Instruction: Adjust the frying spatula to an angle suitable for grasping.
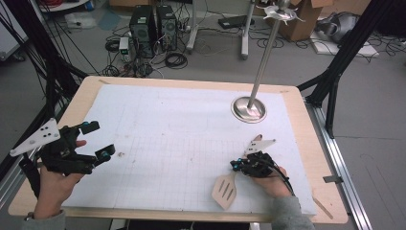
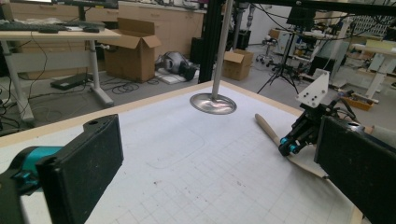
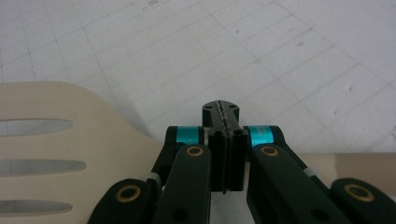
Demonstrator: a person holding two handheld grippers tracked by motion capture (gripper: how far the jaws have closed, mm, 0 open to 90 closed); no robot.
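The right claw (image 3: 223, 122) is clenched, seemingly on the wooden spatula (image 1: 224, 190) handle; the left claw (image 1: 96, 140) is released above the counter (image 1: 191, 124).

One slotted spatula (image 1: 224, 190), one metal stand (image 1: 249, 108), seemingly two hand-held grippers.

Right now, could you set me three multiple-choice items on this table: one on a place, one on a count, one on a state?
1. Where does the spatula lie?
A. at the near edge, by the right gripper
B. against the stand's base
C. under the left gripper

2. How many slots does its blade show?
A. one
B. three
C. five

3. How do the left gripper's jaws stand?
A. shut on the spatula
B. shut on nothing
C. wide apart

Answers:
1. A, the high view shows it beside that gripper.
2. B, the right gripper view shows three.
3. C, bare mat lies between them.
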